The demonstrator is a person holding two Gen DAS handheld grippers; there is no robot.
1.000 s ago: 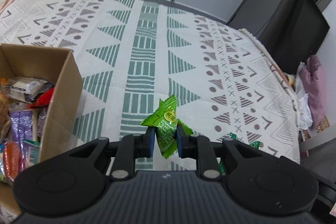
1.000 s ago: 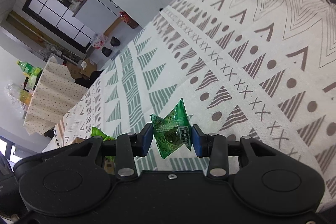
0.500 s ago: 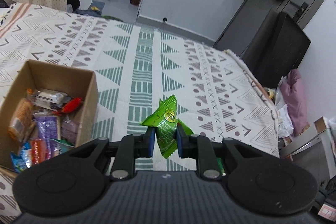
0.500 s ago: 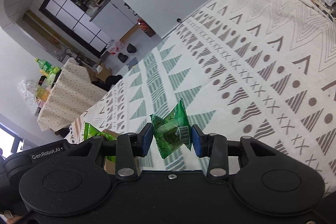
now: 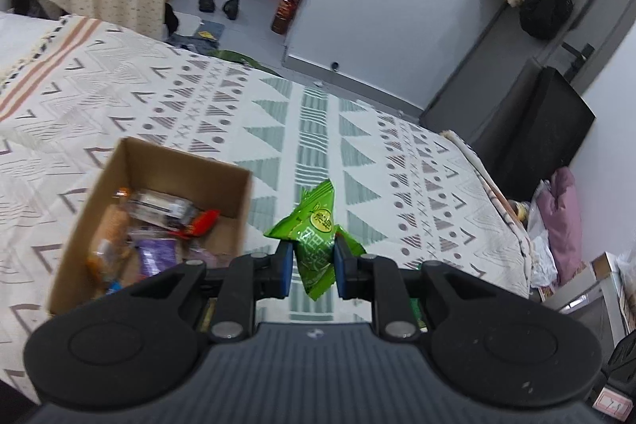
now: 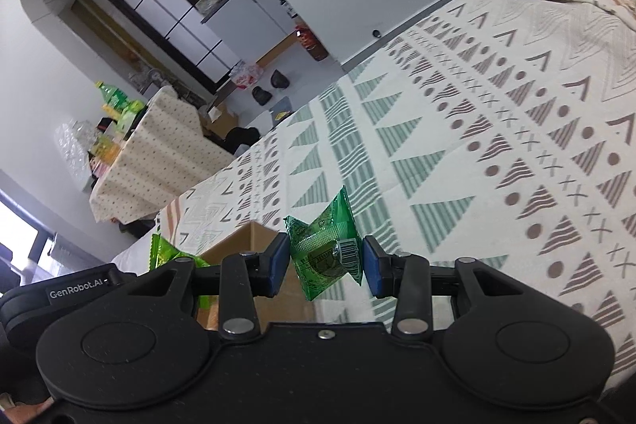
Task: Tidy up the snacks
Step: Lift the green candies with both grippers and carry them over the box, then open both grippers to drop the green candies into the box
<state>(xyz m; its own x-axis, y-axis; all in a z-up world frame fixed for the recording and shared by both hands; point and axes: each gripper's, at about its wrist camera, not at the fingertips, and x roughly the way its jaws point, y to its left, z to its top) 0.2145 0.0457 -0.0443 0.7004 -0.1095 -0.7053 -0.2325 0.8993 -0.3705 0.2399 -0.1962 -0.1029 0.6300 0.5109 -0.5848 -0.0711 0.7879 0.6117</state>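
The left gripper (image 5: 314, 267) is clenched on a crinkly light-green foil snack packet (image 5: 316, 245), carried clear of the cloth, probably for dropping into the box. The right gripper (image 6: 325, 263) pinches a darker green, barcoded snack packet (image 6: 326, 251) likewise. Just beyond, left of the left gripper, sits the open brown cardboard box (image 5: 234, 209), already holding mixed snacks. It rests on the patterned cream-and-green bedspread (image 5: 318, 146) stretching beyond.

The left gripper (image 5: 310, 267) hides the cardboard box's (image 5: 238, 209) near corner.
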